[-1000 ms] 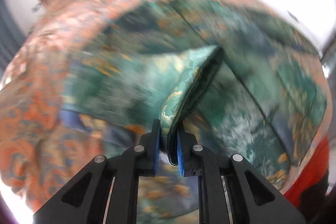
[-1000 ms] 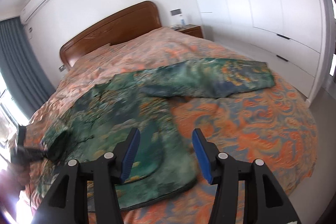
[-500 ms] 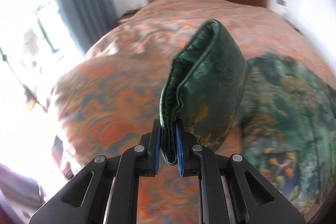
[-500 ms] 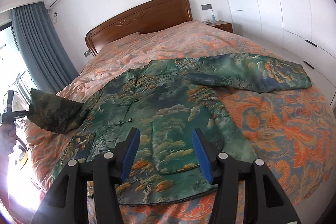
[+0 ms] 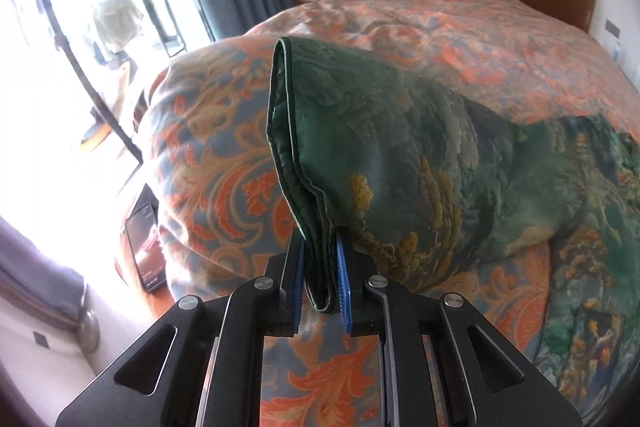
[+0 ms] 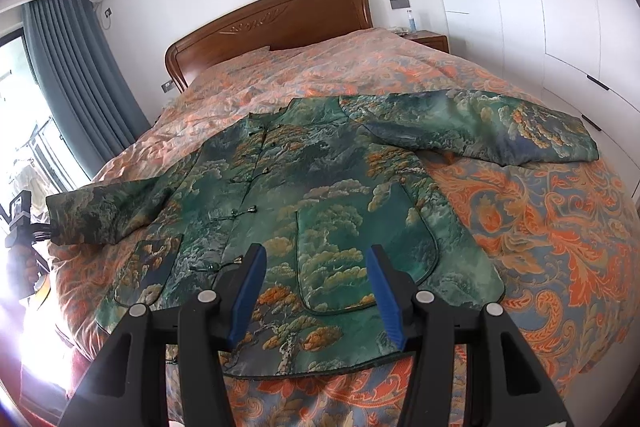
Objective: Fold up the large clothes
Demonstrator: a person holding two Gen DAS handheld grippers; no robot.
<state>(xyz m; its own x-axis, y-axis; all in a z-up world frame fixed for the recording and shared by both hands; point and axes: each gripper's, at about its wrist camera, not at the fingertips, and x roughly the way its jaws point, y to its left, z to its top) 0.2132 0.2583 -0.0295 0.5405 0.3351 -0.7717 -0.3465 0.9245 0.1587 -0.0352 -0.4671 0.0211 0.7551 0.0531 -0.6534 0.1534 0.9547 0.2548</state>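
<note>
A green brocade jacket (image 6: 320, 187) with knot buttons lies face up on the bed, both sleeves spread out. My left gripper (image 5: 320, 247) pinches the cuff of the left sleeve (image 5: 360, 131) and holds it up over the bed's left edge. Its jaws are opening slightly, with the cuff still between the blue pads. In the right wrist view that sleeve (image 6: 104, 211) stretches to the far left, where the left gripper (image 6: 38, 231) shows small. My right gripper (image 6: 316, 259) hangs open above the jacket's hem, with nothing between its pads. The right sleeve (image 6: 500, 131) lies flat.
The orange patterned bedspread (image 6: 540, 227) covers the bed below a wooden headboard (image 6: 280, 19). White wardrobes (image 6: 560, 7) and a nightstand (image 6: 428, 39) stand to the right. Blue curtains (image 6: 80, 87) and a bright window are on the left. A dark screen (image 5: 144, 247) lies on the floor.
My left gripper has swung the cuff outward from over the jacket to the bed's left edge, stretching the sleeve straight. The right gripper shifted a little, jaws unchanged.
</note>
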